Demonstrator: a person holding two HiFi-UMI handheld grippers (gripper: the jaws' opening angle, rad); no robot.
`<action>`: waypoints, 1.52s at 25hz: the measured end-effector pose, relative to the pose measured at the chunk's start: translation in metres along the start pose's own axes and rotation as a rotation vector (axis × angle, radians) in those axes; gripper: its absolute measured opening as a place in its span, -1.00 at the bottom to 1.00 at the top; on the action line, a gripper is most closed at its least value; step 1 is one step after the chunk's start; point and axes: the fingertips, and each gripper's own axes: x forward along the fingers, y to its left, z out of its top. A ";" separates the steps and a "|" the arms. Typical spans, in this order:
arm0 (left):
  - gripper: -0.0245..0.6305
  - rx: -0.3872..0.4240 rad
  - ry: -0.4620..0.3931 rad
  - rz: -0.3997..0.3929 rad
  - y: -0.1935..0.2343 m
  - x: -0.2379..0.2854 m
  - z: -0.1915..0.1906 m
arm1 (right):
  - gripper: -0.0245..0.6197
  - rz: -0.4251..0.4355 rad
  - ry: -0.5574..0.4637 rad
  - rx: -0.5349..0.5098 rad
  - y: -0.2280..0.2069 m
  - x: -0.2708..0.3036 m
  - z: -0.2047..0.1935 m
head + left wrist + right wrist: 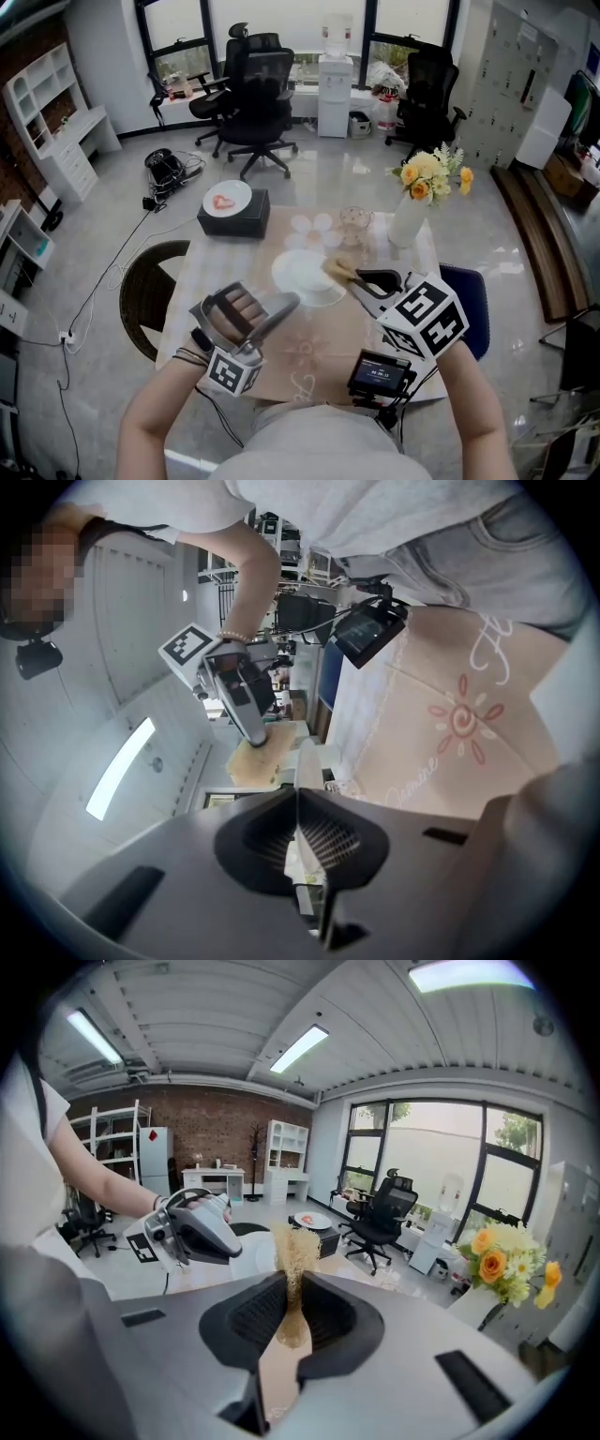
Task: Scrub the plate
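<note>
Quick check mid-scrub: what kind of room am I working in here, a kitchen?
Most likely an office or studio, not a kitchen. Black office chairs and a water dispenser stand by the windows, and white shelving with a desk lines a brick wall.

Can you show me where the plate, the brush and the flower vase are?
plate (302, 273), head view, on its white middle.
brush (295, 1252), right gripper view, on its pale bristles.
vase (409, 223), head view, on its white body.
</note>
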 end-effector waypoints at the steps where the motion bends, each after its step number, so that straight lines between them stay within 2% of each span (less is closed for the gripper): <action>1: -0.88 0.004 -0.001 0.001 0.001 0.000 0.001 | -0.76 0.022 -0.007 0.006 0.005 -0.001 0.003; 7: -0.88 0.027 -0.005 0.003 0.003 0.000 0.002 | -0.76 0.089 -0.015 0.014 0.024 0.004 0.010; 11: -0.88 0.043 -0.011 -0.002 0.002 -0.001 0.004 | -0.76 0.134 0.008 -0.016 0.039 0.012 0.009; 19: -0.88 0.066 -0.007 -0.050 -0.002 0.002 0.004 | -0.76 0.150 0.067 -0.049 0.038 0.029 0.002; 30: -0.88 0.091 -0.046 -0.097 -0.007 0.009 0.010 | -0.76 0.097 0.137 -0.001 0.002 0.047 -0.024; 38: -0.88 0.128 -0.053 -0.145 -0.007 0.019 0.014 | -0.76 0.055 0.148 0.021 -0.024 0.067 -0.046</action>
